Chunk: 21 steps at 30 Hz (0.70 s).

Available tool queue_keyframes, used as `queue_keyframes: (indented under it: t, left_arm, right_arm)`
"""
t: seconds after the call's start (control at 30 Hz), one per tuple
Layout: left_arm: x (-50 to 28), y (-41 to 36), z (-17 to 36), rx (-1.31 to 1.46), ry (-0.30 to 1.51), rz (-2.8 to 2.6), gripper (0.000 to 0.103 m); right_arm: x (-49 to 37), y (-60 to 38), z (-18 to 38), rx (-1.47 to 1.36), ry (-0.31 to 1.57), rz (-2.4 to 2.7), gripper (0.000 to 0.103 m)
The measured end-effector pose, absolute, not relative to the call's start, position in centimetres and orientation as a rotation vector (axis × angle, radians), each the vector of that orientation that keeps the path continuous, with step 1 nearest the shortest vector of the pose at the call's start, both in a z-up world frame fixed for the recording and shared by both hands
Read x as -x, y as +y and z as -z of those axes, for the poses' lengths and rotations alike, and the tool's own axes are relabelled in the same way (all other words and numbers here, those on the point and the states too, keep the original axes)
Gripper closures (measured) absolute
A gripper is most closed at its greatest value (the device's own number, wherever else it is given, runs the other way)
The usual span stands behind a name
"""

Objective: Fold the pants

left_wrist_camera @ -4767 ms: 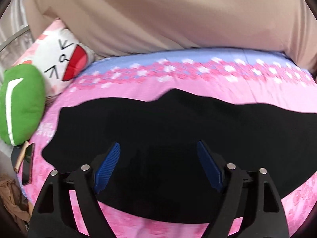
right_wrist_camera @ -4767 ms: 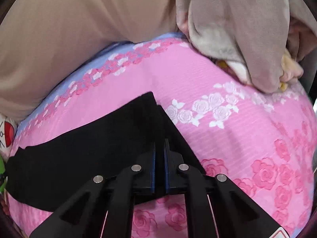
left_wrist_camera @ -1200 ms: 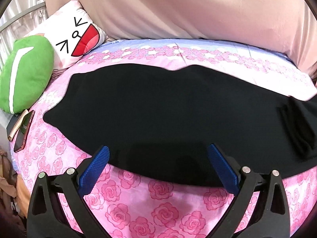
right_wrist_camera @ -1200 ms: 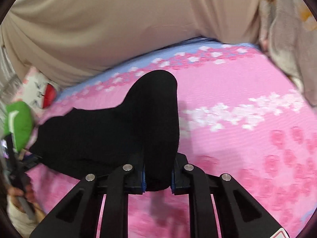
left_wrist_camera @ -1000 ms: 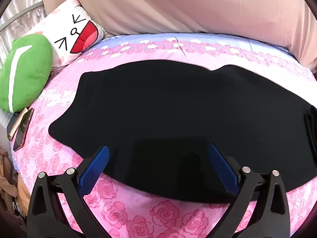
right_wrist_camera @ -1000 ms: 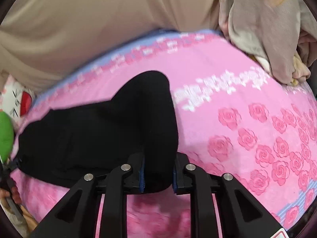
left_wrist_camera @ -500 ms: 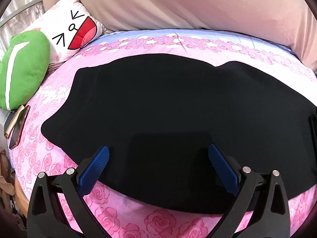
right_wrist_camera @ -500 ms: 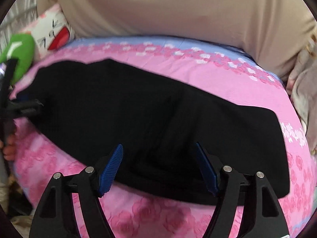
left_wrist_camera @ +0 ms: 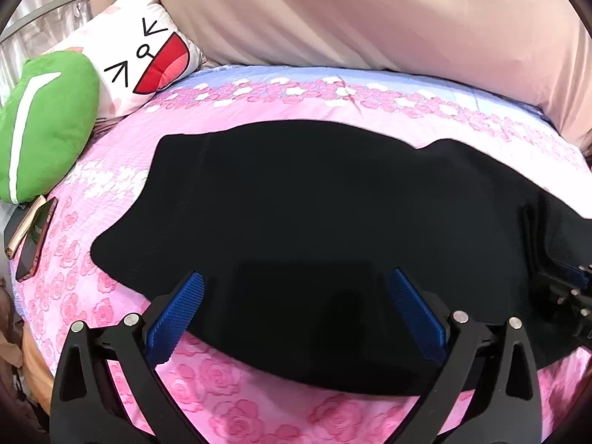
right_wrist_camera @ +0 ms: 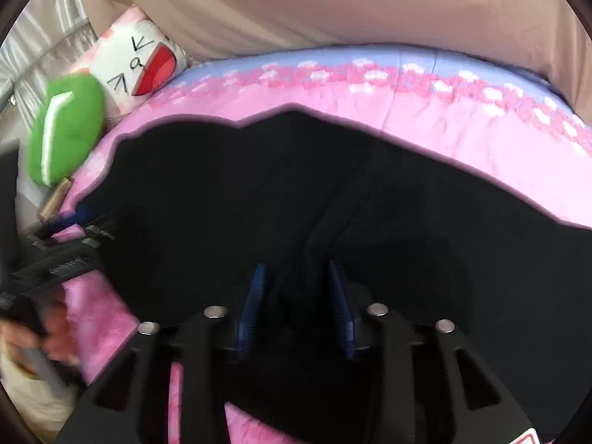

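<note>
Black pants [left_wrist_camera: 314, 214] lie spread across the pink rose-print bed [left_wrist_camera: 259, 407]. My left gripper [left_wrist_camera: 294, 281] is wide open and empty, hovering over the near edge of the pants. In the right wrist view the pants [right_wrist_camera: 259, 192] fill the middle, with a raised ridge of fabric running between the blue pads. My right gripper [right_wrist_camera: 296, 270] has its jaws narrowed around that ridge; the fabric fills the gap. The right gripper shows at the right edge of the left wrist view [left_wrist_camera: 569, 288]; the left gripper shows at the left of the right wrist view [right_wrist_camera: 70, 244].
A green cushion [left_wrist_camera: 40, 125] and a white face-print pillow [left_wrist_camera: 144, 55] sit at the bed's left end. A phone [left_wrist_camera: 35, 236] lies by the left edge. A beige curtain [left_wrist_camera: 370, 18] hangs behind the bed.
My right gripper let go of the folded pant end, opened, swung left over the pants, and its jaws have narrowed around a fabric ridge. My left gripper stayed open, drifting slightly.
</note>
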<state>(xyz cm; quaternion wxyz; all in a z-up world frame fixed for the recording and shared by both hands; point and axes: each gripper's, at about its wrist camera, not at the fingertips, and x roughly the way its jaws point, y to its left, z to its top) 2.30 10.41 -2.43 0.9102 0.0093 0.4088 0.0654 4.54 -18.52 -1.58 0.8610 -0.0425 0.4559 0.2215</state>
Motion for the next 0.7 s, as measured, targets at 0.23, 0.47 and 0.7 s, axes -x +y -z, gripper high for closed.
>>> queue_keyframes:
  t: [0.23,0.47,0.7]
  left_arm:
    - [-2.5,12.7,3.3,0.031,0.851,-0.16,0.005]
    - [-2.4,12.2,3.0,0.026,0.837,-0.139,0.005]
    - [-2.6,12.8,3.4,0.049,0.847,-0.144,0.005]
  right_arm:
    - [-4.8,-22.2,-2.9,0.021,0.865,-0.351,0.099]
    - [-7.7,-21.1,-0.4,0.053,0.945,-0.302,0.099]
    - [-10.2,-18.1,1.4,0.124,0.925,-0.267,0.093]
